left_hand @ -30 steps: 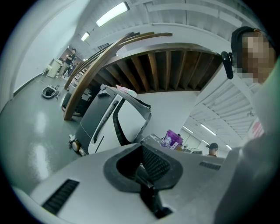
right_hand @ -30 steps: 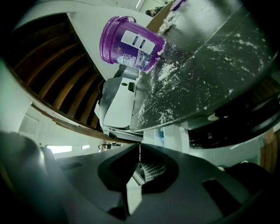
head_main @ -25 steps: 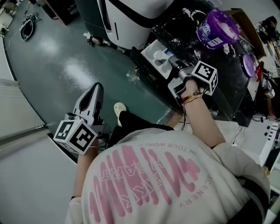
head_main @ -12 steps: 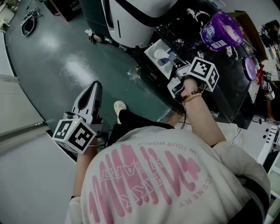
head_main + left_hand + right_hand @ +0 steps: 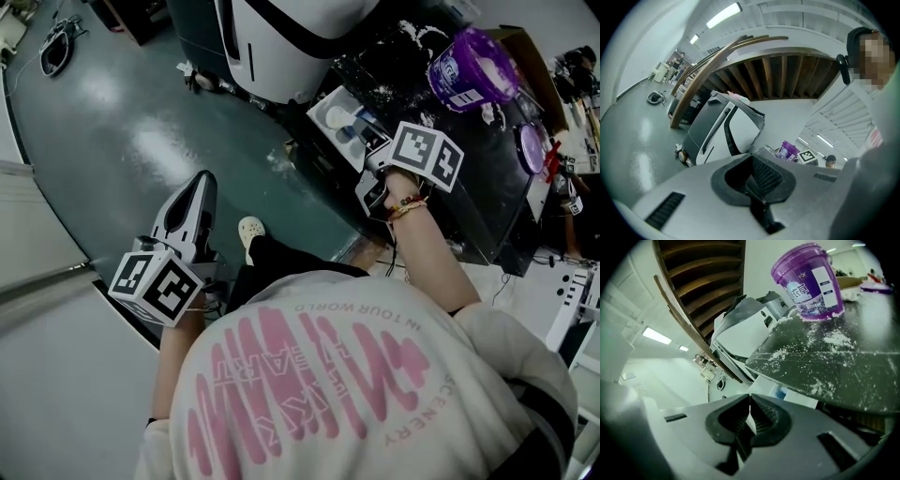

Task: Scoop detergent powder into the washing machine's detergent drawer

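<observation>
The purple detergent tub stands open on the dark, powder-strewn washing machine top. The white detergent drawer is pulled out from the machine's front, with a blue part inside. My right gripper hovers just beside the drawer, shut on a thin white strip that looks like the scoop's handle. The scoop's bowl is hidden. My left gripper hangs low over the floor on the left, shut and empty.
A large white and black machine stands beyond the drawer. The tub's purple lid lies at the right of the top. The person's pale shoe is on the grey-green floor.
The right gripper has shifted slightly up and forward, closer over the drawer. The left gripper has barely moved.
</observation>
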Demonstrator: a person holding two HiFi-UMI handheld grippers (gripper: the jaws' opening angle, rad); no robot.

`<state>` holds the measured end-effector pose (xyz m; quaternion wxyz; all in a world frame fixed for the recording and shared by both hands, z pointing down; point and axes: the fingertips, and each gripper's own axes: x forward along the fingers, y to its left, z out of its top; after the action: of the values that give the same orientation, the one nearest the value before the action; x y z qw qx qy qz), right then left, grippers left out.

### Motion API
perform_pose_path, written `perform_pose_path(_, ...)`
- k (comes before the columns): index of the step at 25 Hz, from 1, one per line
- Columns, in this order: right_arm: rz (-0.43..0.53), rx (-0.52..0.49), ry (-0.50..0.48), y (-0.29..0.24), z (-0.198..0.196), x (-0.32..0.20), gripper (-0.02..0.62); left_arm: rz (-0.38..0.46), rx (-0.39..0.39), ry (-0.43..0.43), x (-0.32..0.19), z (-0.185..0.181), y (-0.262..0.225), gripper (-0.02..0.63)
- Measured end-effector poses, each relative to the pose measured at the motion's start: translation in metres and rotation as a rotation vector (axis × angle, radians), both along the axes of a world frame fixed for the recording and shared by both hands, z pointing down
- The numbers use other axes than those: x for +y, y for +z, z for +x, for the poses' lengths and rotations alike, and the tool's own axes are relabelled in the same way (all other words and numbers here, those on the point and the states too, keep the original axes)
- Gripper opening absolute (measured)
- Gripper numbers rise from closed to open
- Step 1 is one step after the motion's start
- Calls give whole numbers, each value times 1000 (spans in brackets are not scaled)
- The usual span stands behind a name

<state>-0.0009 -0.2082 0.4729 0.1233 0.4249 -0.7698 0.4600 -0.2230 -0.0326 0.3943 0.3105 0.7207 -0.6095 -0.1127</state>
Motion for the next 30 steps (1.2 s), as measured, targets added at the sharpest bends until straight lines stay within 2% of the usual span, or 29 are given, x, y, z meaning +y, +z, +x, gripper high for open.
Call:
perform_pose_path(10, 32, 107, -102, 4, -12, 5, 5, 1, 12, 5, -1, -1, 4, 2)
perform_pose_path(23, 139, 369, -328, 14, -24, 7, 5, -6, 16, -24, 7, -11, 10, 2)
perform_pose_path(30, 151, 421, -385, 19, -29, 6, 5, -6, 13, -31, 5, -15, 9, 2)
